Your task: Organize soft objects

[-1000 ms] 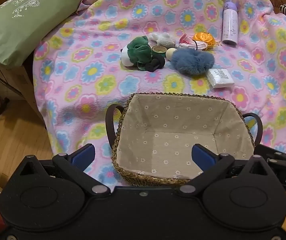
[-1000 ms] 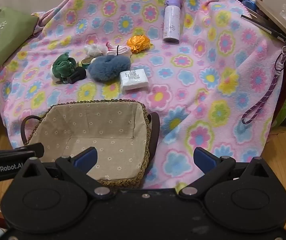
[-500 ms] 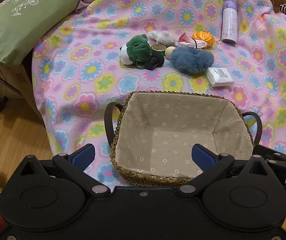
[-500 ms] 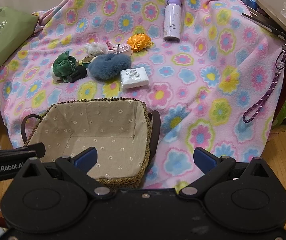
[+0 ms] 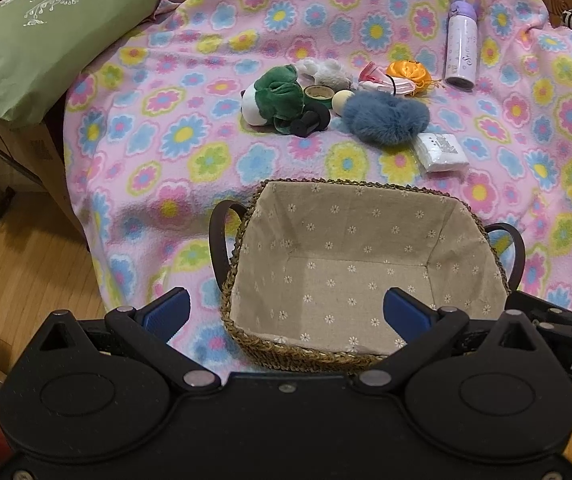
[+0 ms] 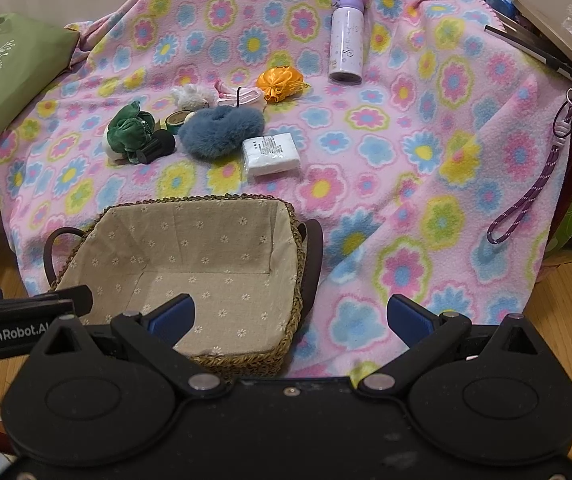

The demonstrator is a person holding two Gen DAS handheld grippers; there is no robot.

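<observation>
Pink flowered fleece (image 6: 406, 152) covers the whole surface, with a green pillow (image 5: 37, 36) at the upper left of the frame. Left to right across the upper middle lie a green plush (image 5: 275, 98), a fuzzy blue scrunchie (image 5: 384, 118), an orange satin one (image 6: 279, 84), a white packet (image 6: 271, 154) and a lavender bottle (image 6: 346, 40). Below them the lined wicker basket (image 5: 241, 240) sits empty, while the left gripper (image 5: 286, 308) and right gripper (image 6: 290, 314) both hover at the bottom edge, jaws spread wide, gripping nothing.
</observation>
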